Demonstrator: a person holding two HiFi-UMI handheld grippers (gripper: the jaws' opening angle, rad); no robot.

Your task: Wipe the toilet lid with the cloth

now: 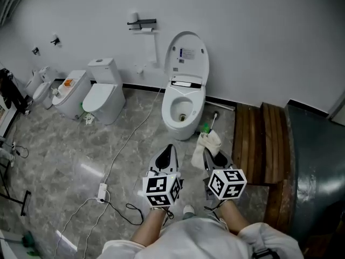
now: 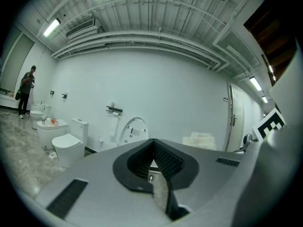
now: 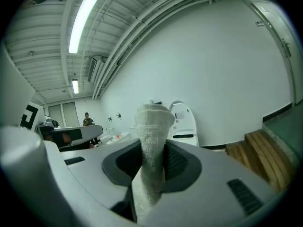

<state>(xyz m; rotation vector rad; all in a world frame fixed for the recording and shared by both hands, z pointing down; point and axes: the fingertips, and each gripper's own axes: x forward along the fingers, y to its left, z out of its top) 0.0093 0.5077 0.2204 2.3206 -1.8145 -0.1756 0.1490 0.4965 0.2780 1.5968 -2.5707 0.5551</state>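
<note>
A white toilet [image 1: 183,109] stands against the far wall with its lid [image 1: 187,55] raised upright; the lid [image 3: 184,119] also shows ahead in the right gripper view and the lid [image 2: 135,129] in the left gripper view. My right gripper [image 1: 207,151] is shut on a white cloth [image 3: 151,150], which sticks up between its jaws; the cloth [image 1: 207,143] hangs just in front of the bowl's right side. My left gripper [image 1: 166,156] is shut with nothing in it, a short way before the bowl.
A second toilet [image 1: 102,96] with its lid down and a third fixture [image 1: 70,93] stand at the left. A wooden step [image 1: 265,142] lies to the right. A cable with a power strip [image 1: 102,192] trails over the floor. A person [image 2: 26,90] stands far left.
</note>
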